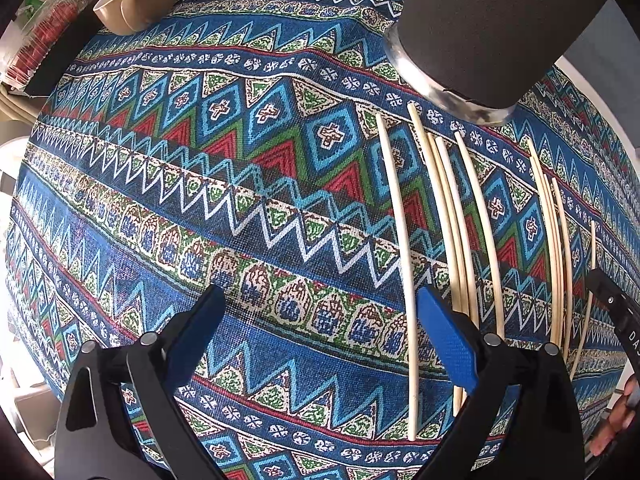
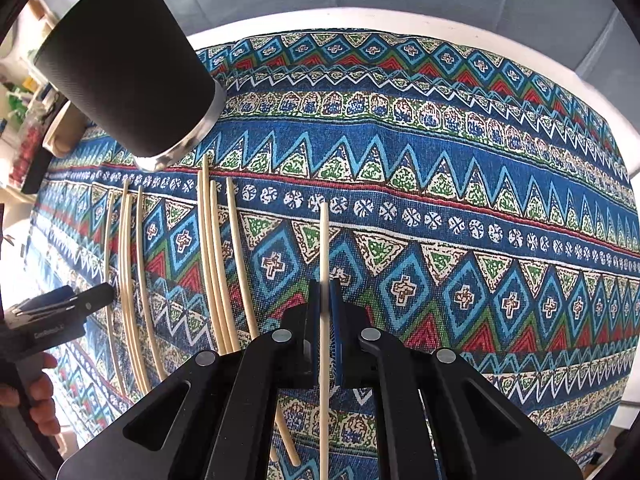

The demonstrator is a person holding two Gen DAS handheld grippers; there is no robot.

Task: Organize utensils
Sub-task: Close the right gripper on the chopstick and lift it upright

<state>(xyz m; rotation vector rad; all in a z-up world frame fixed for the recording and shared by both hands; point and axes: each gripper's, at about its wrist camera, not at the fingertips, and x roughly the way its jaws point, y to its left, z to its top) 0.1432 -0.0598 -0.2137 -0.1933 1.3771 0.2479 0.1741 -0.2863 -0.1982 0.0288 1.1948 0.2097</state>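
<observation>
One chopstick (image 2: 324, 248) between closed right tongs (image 2: 325, 292)

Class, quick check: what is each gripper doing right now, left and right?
Left gripper: open, holding nothing, over the patterned cloth.
Right gripper: shut on one chopstick.

left gripper (image 1: 320, 332) spread, right gripper (image 2: 325, 316) clamped

Matt wooden chopsticks (image 2: 212, 256) on coarse woven tablecloth (image 2: 440, 200).
</observation>
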